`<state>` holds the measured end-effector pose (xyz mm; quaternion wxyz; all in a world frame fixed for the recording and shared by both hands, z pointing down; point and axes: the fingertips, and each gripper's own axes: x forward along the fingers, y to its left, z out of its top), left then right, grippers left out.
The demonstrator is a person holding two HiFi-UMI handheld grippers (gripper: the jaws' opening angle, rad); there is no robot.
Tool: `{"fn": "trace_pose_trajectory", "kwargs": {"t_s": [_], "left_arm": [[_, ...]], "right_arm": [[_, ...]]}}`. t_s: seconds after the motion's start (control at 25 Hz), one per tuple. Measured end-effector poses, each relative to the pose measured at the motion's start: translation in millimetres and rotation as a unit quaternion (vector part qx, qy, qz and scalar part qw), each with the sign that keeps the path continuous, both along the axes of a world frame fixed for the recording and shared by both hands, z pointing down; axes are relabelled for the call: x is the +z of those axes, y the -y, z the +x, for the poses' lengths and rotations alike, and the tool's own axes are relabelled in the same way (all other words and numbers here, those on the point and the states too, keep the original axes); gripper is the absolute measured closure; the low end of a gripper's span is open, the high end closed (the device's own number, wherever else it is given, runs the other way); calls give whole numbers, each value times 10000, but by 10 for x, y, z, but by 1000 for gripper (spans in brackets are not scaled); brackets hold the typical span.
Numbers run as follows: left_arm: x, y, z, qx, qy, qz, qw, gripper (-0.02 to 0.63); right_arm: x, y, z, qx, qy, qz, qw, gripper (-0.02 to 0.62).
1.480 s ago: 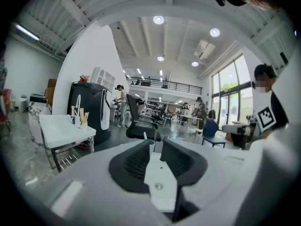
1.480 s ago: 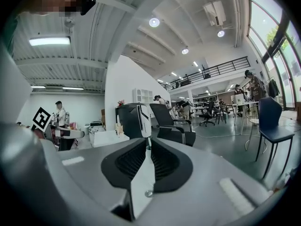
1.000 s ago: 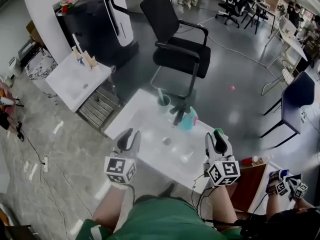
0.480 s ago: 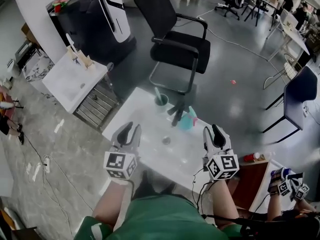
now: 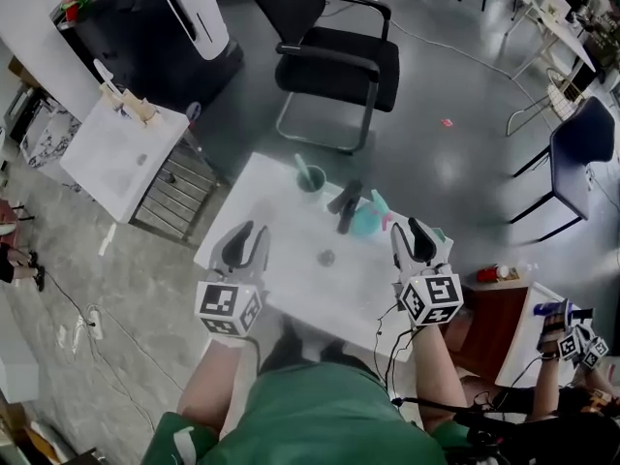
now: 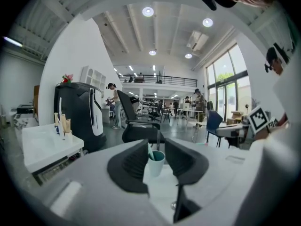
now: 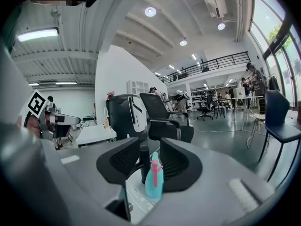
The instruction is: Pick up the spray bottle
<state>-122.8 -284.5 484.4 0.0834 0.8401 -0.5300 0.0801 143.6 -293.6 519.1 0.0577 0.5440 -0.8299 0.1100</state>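
Right gripper view: we hold our right gripper (image 7: pixel 149 149) released, the teal spray bottle (image 7: pixel 154 178) ahead, framed between its jaws, untouched; our left gripper (image 6: pixel 156 149) gapes empty too.

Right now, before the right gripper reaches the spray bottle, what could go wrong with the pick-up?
1. The black tap stands close beside the spray bottle; a jaw of the open right gripper could strike the tap, or clamp both together.
2. The spray bottle stands upright and free; a glancing touch from one jaw might topple it.
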Motion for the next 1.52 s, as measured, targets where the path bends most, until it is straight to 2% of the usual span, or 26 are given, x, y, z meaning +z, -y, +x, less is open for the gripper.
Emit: {"fn": "trace_pose_trajectory", "kwargs": {"t_s": [0.2, 0.8, 1.52], "left_arm": [[184, 216, -149, -4, -3, -181, 9998, 495], [663, 690, -220, 33, 47, -726, 9973, 495], [883, 579, -409, -136, 29, -951, 9954, 497]], "right_arm": [[294, 284, -93, 44, -21, -352, 9994, 422], [980, 805, -229, 19, -352, -980, 9946, 416], [1374, 922, -254, 195, -525, -1243, 9907, 417]]}}
